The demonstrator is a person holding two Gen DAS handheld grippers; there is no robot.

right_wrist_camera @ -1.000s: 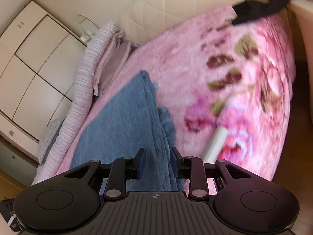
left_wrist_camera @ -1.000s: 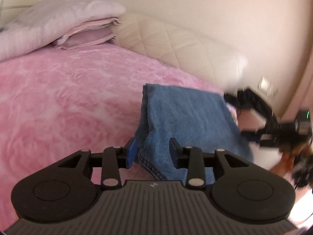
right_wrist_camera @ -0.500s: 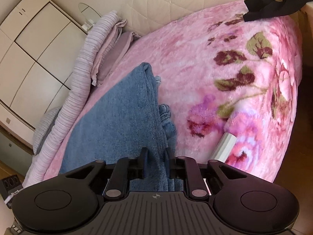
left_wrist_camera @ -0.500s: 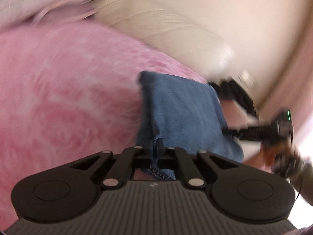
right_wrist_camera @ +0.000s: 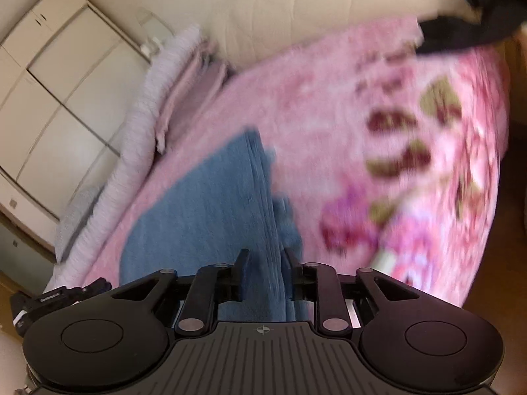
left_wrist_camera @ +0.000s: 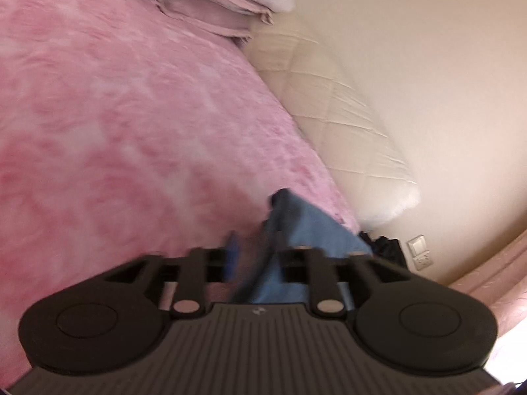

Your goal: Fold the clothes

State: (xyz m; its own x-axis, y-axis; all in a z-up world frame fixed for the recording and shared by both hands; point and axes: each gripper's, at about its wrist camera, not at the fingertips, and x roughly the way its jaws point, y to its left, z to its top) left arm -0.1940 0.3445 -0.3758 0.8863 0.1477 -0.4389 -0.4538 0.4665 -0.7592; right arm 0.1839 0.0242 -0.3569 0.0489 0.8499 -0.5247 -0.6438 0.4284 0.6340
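Note:
Folded blue jeans [right_wrist_camera: 210, 204] lie on the pink bed cover [right_wrist_camera: 329, 115]. In the left wrist view the jeans [left_wrist_camera: 306, 230] show small and blurred just past my left gripper [left_wrist_camera: 255, 260], whose jaws stand apart over the jeans' edge. My right gripper [right_wrist_camera: 265, 270] is open with a narrow gap, its fingers either side of the jeans' near folded edge. Both views are motion blurred.
Folded pink and white bedding [left_wrist_camera: 230, 3] is stacked at the head of the bed by the quilted cream headboard [left_wrist_camera: 332, 112]. A black garment [right_wrist_camera: 474, 16] lies at the far bed corner. A white tube-like object [right_wrist_camera: 385, 260] lies on the floral cover. White wardrobe doors [right_wrist_camera: 56, 98] stand left.
My left gripper was shut on the jeans' edge half a second ago and has opened and pulled back. My right gripper has opened slightly. Both views have swung.

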